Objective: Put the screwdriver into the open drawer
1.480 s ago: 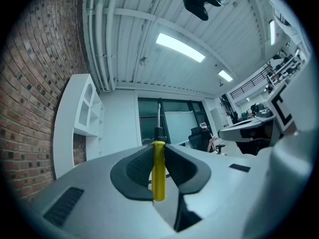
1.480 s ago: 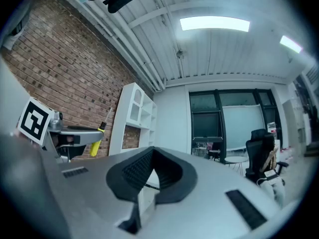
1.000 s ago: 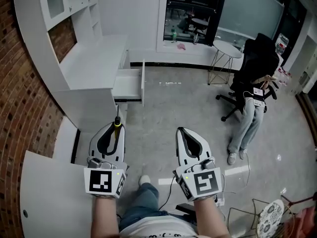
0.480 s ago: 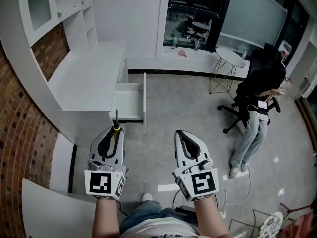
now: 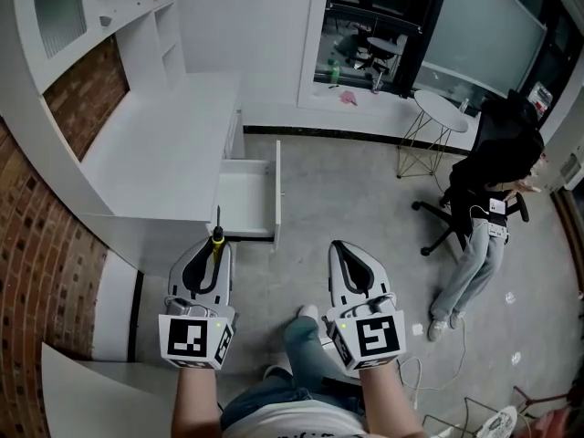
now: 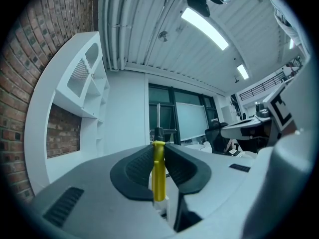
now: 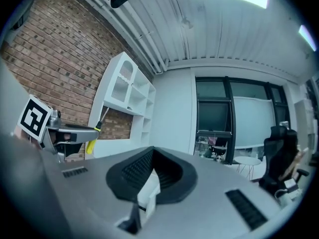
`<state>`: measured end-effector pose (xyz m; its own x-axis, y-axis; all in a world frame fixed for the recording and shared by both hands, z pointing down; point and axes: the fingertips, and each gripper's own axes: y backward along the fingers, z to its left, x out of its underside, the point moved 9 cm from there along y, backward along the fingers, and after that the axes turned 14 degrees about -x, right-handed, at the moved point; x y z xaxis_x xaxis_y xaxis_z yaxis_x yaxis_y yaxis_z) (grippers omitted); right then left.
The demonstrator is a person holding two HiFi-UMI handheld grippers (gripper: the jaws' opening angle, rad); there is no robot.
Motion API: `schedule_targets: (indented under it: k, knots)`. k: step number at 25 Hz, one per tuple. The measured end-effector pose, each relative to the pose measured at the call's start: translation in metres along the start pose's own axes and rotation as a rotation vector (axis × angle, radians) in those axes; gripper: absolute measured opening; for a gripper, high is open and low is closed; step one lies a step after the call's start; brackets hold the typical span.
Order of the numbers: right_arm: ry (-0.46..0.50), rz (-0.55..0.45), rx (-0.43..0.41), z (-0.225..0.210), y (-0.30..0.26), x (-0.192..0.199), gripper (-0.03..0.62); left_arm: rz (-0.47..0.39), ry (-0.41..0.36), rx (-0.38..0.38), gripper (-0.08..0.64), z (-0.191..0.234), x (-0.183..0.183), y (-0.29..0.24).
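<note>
The screwdriver [image 5: 217, 239] has a yellow handle, a black collar and a thin shaft that points ahead toward the open white drawer [image 5: 245, 194]. My left gripper [image 5: 215, 245] is shut on its handle, which stands between the black pads [image 6: 134, 168] in the left gripper view. The drawer juts from the white desk just beyond the shaft tip, and its inside looks bare. My right gripper [image 5: 349, 248] hovers level beside the left one over the floor, shut with nothing in it. From the right gripper view, the left gripper [image 7: 75, 132] and the screwdriver [image 7: 92, 142] show at the left.
A white desk [image 5: 155, 153] with shelves runs along the brick wall [image 5: 36, 245] on the left. A person sits on a black office chair [image 5: 493, 190] at the right, near a round side table [image 5: 440, 109]. My own leg [image 5: 301, 354] is below the grippers.
Both grippers have travelled forward across the floor toward the desk, so the open drawer now lies much closer to the screwdriver tip. The hold on the screwdriver is unchanged.
</note>
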<state>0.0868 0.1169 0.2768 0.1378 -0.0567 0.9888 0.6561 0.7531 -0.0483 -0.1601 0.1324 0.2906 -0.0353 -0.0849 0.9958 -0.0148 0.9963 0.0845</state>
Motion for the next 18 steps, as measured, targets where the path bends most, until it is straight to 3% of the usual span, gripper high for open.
schedule_targets:
  k: [9, 18]
  knots:
    - [-0.010, 0.005, -0.057, -0.057, -0.102, 0.019, 0.009, 0.072, 0.035, -0.056, 0.080, 0.020, 0.035, -0.097]
    - [-0.055, 0.052, -0.125, -0.162, -0.225, 0.044, 0.009, 0.158, 0.046, -0.089, 0.080, 0.014, 0.063, -0.252]
